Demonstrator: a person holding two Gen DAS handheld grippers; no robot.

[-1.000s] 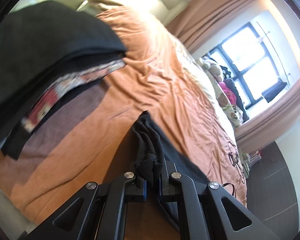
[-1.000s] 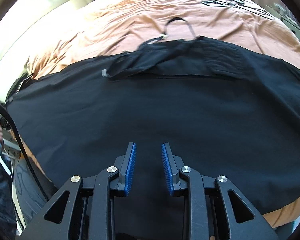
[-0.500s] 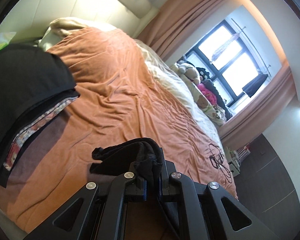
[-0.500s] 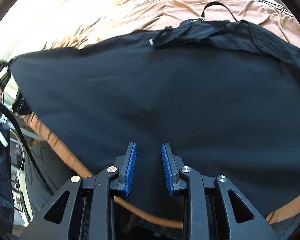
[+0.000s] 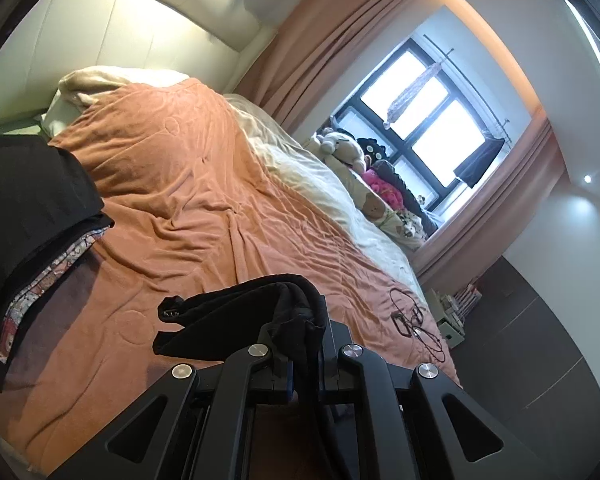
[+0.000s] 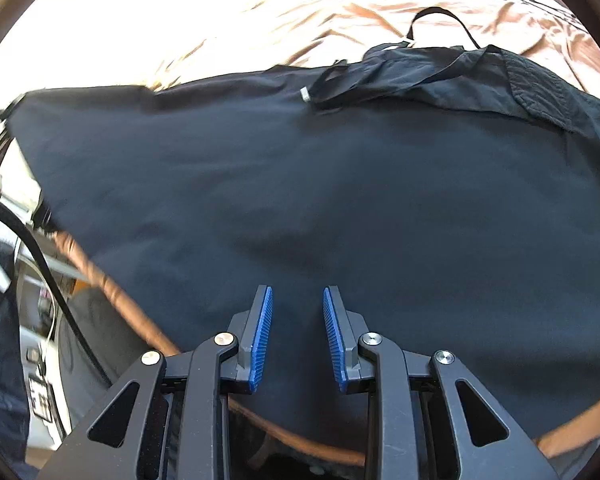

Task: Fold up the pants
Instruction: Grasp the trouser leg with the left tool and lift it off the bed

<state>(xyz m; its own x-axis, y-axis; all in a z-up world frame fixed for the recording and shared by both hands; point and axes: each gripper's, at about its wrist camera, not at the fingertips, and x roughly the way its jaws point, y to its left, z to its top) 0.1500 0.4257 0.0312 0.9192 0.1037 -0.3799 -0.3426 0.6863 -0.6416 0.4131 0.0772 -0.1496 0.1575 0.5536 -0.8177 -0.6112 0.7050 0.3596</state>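
The pants (image 6: 340, 184) are plain black, with a black drawstring (image 6: 440, 14) tipped in white. The bedspread (image 5: 188, 200) is a rusty orange, with faint stitched circles and a thin black line drawing (image 5: 414, 320) near the foot corner. The sheet (image 5: 324, 196) along the far edge of the bed is cream. The folded stack (image 5: 28, 208) at the near edge is black over a pink-and-white printed layer. The curtains (image 5: 320, 36) are dusty pink. Each claw is black; the right claw (image 6: 297, 336) has blue ribbed pads (image 6: 260, 340).

The bunched black pants (image 5: 236, 320) hide the left gripper's fingers (image 5: 286, 376) where they pinch the cloth.
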